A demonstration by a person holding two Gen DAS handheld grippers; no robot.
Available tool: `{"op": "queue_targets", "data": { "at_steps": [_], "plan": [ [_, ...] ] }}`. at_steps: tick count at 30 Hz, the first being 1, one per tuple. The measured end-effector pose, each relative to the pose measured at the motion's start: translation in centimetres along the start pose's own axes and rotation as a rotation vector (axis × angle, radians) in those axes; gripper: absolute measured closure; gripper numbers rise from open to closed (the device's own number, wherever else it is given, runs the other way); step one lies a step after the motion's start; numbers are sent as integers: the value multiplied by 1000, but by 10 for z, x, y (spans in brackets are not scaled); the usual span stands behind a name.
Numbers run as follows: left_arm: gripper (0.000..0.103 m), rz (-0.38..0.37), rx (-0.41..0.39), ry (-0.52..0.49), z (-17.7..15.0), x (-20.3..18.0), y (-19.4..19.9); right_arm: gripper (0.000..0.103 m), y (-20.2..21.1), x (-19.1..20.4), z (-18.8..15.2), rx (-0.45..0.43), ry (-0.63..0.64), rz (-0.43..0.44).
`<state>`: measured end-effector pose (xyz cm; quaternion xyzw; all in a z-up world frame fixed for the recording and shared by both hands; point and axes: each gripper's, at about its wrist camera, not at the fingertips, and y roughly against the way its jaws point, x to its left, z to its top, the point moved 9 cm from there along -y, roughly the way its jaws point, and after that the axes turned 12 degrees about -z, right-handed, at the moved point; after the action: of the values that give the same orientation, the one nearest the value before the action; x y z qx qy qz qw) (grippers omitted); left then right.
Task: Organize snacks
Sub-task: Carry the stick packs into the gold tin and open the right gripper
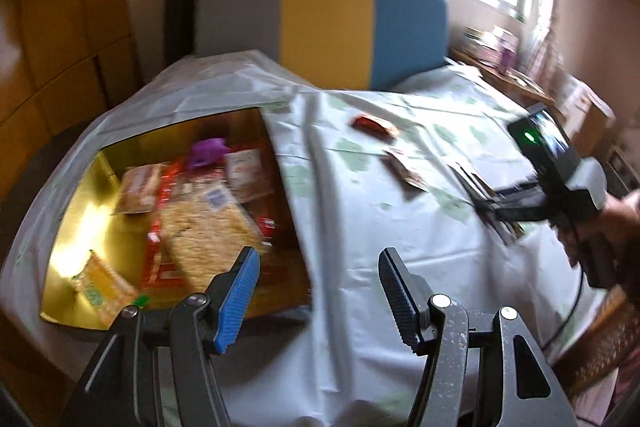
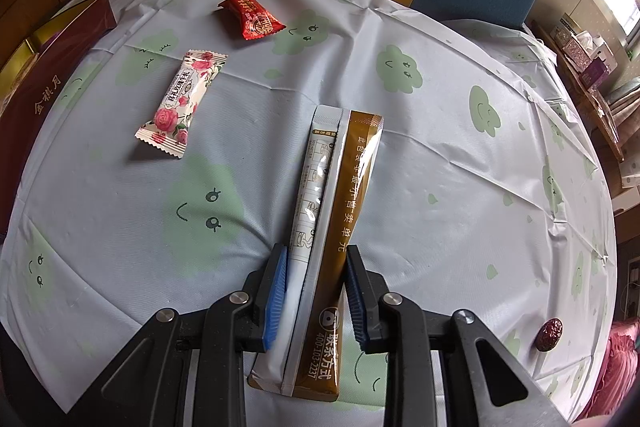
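Two grippers: right gripper [image 2: 316, 291] pinched on two stick sachets; left gripper [image 1: 318, 291] with jaws standing well apart, nothing between them.
Held sachets: a white stick sachet [image 2: 314, 179] and a brown stick sachet [image 2: 352, 195] side by side, pointing away over the tablecloth [image 2: 440, 187]; whether their far ends touch it I cannot tell.
Writing on brown sachet: Chinese characters and "400-103-2237".
Loose snacks, right view: three, namely one rose-printed candy [image 2: 182, 103], one red candy [image 2: 252, 17], one dried red date [image 2: 549, 335] near the table's right edge.
Gold box [image 1: 80, 227]: left of the left gripper, open, full of snack packets too blurred to count.
Box side, right view: maroon box wall [image 2: 36, 107] with gold Chinese lettering.
Open room: bare cloth between the candies and the held sachets, and to the right of them.
Far edge: a grey, yellow and blue chair back [image 1: 324, 27].
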<state>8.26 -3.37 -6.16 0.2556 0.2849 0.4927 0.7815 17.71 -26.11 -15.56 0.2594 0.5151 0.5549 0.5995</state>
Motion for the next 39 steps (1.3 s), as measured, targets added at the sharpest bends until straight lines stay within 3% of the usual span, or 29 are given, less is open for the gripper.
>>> {"op": "queue_targets", "data": {
  "at_steps": [8, 14, 20, 24, 28, 33, 39],
  "plan": [
    [40, -138, 108, -132, -34, -51, -36, 75, 0, 0, -1, -1, -1, -1],
    [45, -158, 202, -180, -73, -65, -67, 75, 1, 0, 0, -9, -2, -8],
    [45, -238, 151, -126, -71, -60, -68, 77, 2, 1, -1, -18, -8, -9],
    [46, -254, 140, -118, -73, -59, -66, 79, 9, 0, 2, -5, -16, 17],
    [46, -276, 123, -97, -73, -57, -64, 79, 44, 6, 20, -82, 11, 49],
    [46, -284, 109, -89, -73, -57, -65, 79, 104, 51, 53, -217, 143, 165],
    [46, -294, 95, -83, -73, -56, -65, 79, 149, 137, 88, -322, 337, 287]
  ]
}}
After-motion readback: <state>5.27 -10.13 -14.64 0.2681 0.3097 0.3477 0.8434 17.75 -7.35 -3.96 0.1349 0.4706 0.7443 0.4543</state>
